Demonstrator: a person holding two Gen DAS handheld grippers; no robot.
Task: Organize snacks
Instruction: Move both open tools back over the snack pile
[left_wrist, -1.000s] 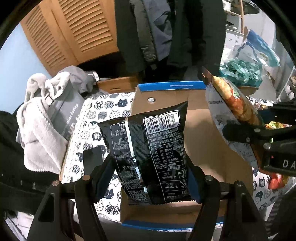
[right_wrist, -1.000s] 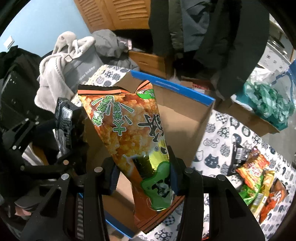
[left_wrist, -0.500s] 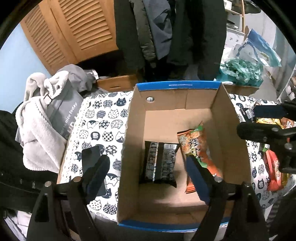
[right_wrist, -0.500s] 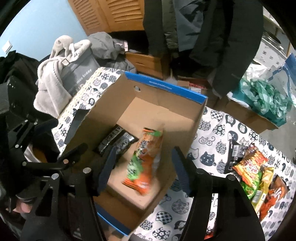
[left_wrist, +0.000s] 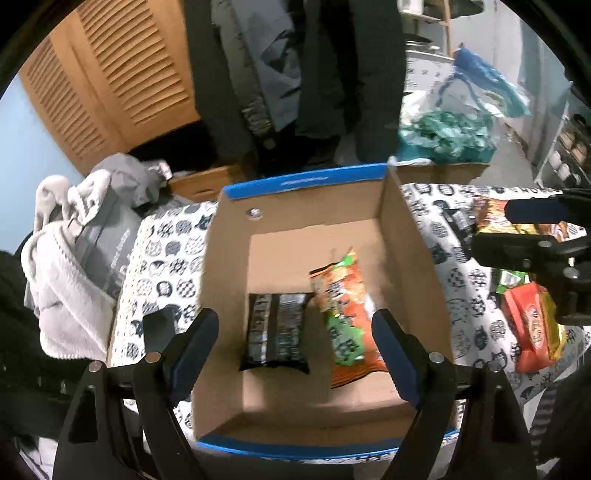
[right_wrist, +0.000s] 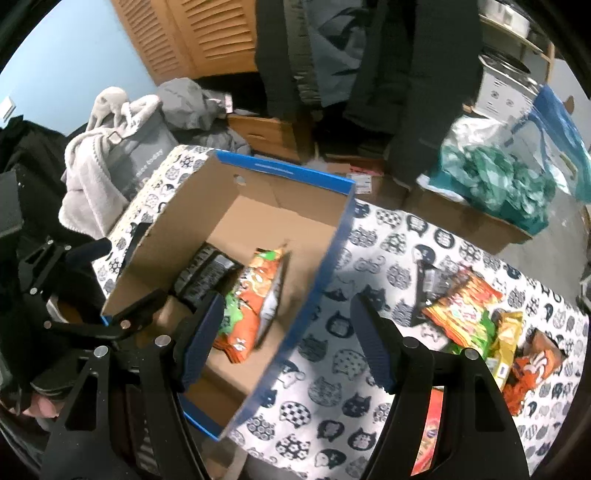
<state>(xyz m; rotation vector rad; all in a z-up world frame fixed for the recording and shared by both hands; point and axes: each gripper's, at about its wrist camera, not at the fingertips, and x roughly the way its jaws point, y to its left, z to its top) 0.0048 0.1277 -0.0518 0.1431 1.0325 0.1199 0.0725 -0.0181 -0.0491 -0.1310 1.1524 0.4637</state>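
Left wrist view: cardboard box (left_wrist: 413, 266), blue-edged rim, floor bare toward the far wall. Contents, two: black packet (left_wrist: 275, 332) and orange packet (left_wrist: 345, 317), flat, side by side. My left tongs (left_wrist: 291, 350) and right tongs (right_wrist: 286, 332), both spread, empty; a second ago each gripped one packet. More snacks (right_wrist: 476, 325) on the table (right_wrist: 369, 258).

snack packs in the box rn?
2. Black pack lies flat on the floor of the cardboard box, left side; orange-green pack beside it on the right. None seem hidden.
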